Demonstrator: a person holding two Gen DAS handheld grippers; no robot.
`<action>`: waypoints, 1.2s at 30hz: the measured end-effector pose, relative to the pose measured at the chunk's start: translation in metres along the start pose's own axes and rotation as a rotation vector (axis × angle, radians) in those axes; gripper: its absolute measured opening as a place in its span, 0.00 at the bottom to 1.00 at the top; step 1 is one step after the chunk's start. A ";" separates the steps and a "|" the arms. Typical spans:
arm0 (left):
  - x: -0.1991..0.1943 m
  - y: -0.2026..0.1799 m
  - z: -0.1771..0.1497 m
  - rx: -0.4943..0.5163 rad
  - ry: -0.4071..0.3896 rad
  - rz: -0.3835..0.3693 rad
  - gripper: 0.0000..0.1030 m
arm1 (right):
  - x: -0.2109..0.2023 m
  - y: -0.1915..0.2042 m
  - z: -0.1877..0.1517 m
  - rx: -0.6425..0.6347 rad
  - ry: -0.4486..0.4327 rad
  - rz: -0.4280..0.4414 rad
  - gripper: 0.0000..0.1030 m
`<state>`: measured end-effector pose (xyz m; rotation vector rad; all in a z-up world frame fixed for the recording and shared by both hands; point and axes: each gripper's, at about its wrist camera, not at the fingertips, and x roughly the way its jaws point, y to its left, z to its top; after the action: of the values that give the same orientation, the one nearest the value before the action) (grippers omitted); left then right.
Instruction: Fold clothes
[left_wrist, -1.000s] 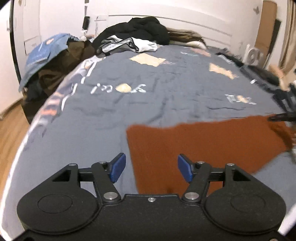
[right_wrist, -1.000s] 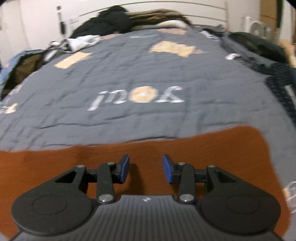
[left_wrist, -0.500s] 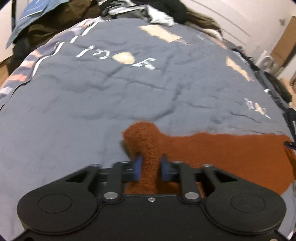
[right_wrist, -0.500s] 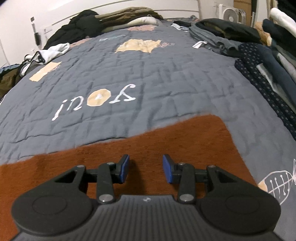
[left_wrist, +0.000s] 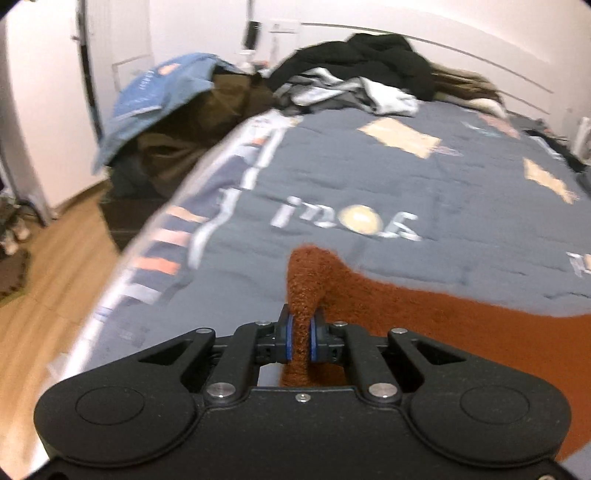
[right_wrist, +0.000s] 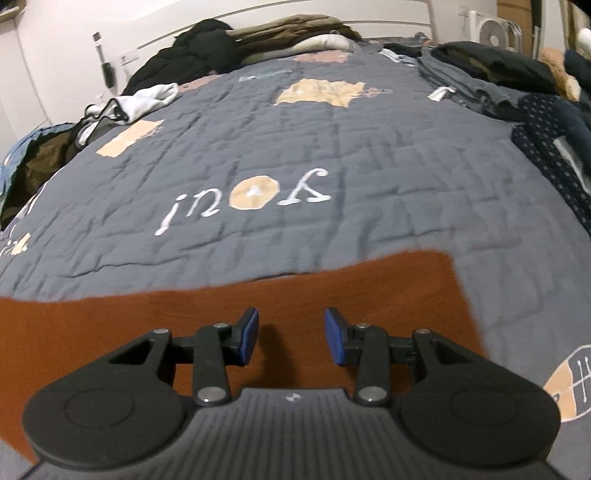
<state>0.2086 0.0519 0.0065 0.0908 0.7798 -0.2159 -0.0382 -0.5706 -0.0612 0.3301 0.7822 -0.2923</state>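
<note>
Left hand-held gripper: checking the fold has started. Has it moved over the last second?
Yes. Left hand-held gripper closed on the rust cloth, lifting its corner off the quilt.

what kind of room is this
Most likely a bedroom: a bed under a grey quilt, a white headboard rail at the wall, and clothes heaped along the far edge. A rust-brown cloth lies on the quilt.

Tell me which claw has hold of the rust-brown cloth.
The left claw: its blue pads are shut on a pinched-up corner of the cloth. The right claw is open above the cloth, gripping nothing.
</note>
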 end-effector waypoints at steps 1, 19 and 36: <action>0.001 0.003 0.001 0.005 0.009 0.023 0.09 | 0.000 0.002 0.000 -0.007 -0.003 0.001 0.37; -0.060 -0.025 -0.088 -0.044 0.020 -0.055 0.34 | 0.011 -0.047 0.003 0.075 0.020 -0.037 0.37; -0.078 -0.049 -0.100 -0.016 0.012 -0.085 0.34 | 0.015 -0.061 0.012 0.225 -0.113 0.039 0.03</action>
<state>0.0754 0.0329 -0.0092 0.0441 0.7976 -0.2895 -0.0435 -0.6330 -0.0750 0.5357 0.6320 -0.3605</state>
